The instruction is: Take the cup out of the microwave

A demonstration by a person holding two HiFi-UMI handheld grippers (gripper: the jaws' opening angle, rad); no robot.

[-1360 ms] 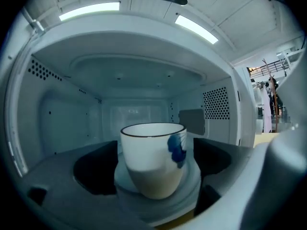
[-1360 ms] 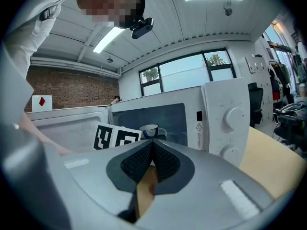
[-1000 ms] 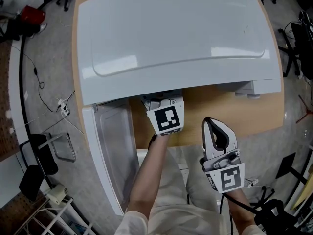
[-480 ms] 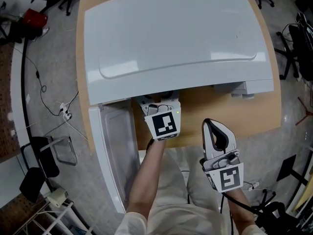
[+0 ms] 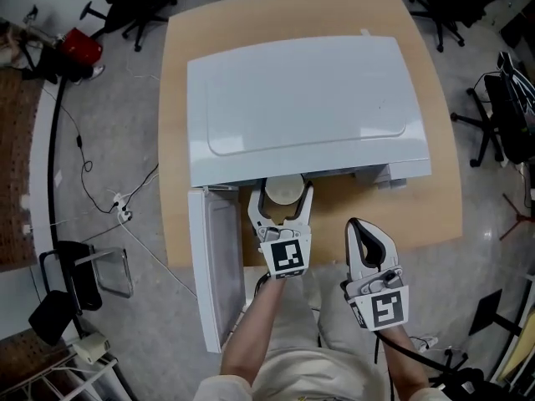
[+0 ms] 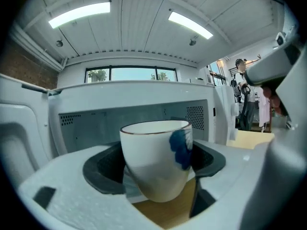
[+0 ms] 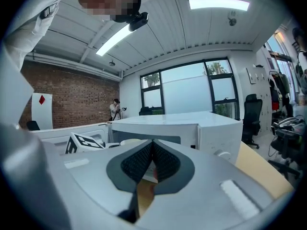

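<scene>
The white cup (image 5: pixel 282 190), with a blue mark on its side (image 6: pixel 180 147), hangs just in front of the white microwave's (image 5: pixel 305 107) open mouth, above the wooden table (image 5: pixel 418 207). My left gripper (image 5: pixel 282 195) is shut on it, a dark pad (image 6: pixel 103 169) pressing each side, and the cup's base is off the wood. In the left gripper view the cup (image 6: pixel 156 159) fills the space between the jaws of the left gripper (image 6: pixel 156 172). My right gripper (image 5: pixel 362 226) hovers shut and empty at the table's front edge, right of the left one; its pads (image 7: pixel 165 163) meet in the right gripper (image 7: pixel 152 163) view.
The microwave door (image 5: pixel 213 257) swings open to the left, past the table's front edge. Office chairs (image 5: pixel 443 2) stand behind and right of the table. Cables and a power strip (image 5: pixel 121 207) lie on the floor at the left. A person (image 7: pixel 115 110) stands far off by a brick wall.
My left gripper has drawn back out of the microwave, bringing the cup into sight outside the opening. The head view has pulled away and shows the whole microwave. The right gripper stays shut.
</scene>
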